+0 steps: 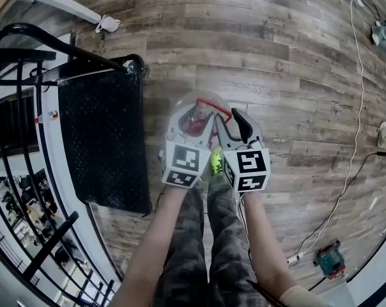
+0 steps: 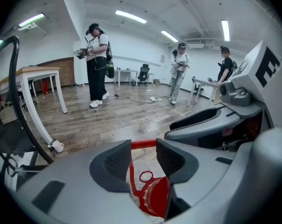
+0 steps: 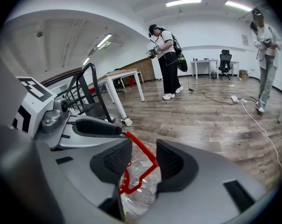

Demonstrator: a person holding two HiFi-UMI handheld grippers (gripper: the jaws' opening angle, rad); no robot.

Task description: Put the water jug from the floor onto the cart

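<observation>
Our left forearm (image 1: 151,242) and right forearm (image 1: 263,242) fill the bottom of the head view, reaching down over camouflage trousers (image 1: 218,254) toward the wooden floor (image 1: 295,75). Both tools hang side by side, almost touching, right above the water jug (image 1: 202,101). The jug stands on the floor at our feet, just beside the cart (image 1: 103,139), whose black deck is bare.

Our left tool (image 1: 188,117) has its jaws standing wide. In the left gripper view the jug's red handle (image 2: 143,144) runs across the gap at the pad tips, with the red cap below, and the pads do not press on it. Our right tool (image 1: 231,125) is likewise spread wide. In its own view the handle (image 3: 143,150) slants through the gap over the clear plastic (image 3: 141,171), gripped by nothing.

We judge the lift not yet begun, and the risks lie in the grasp:
- The handle is thin, so pads closing off-centre could let it slide out.
- With the tools crowded so close, one could knock the other as they shut.
- We cannot tell how much water is inside. A heavy jug hung from that handle may swing on the way over and strike the cart's black rail (image 1: 27,34) or land half off the deck.
</observation>
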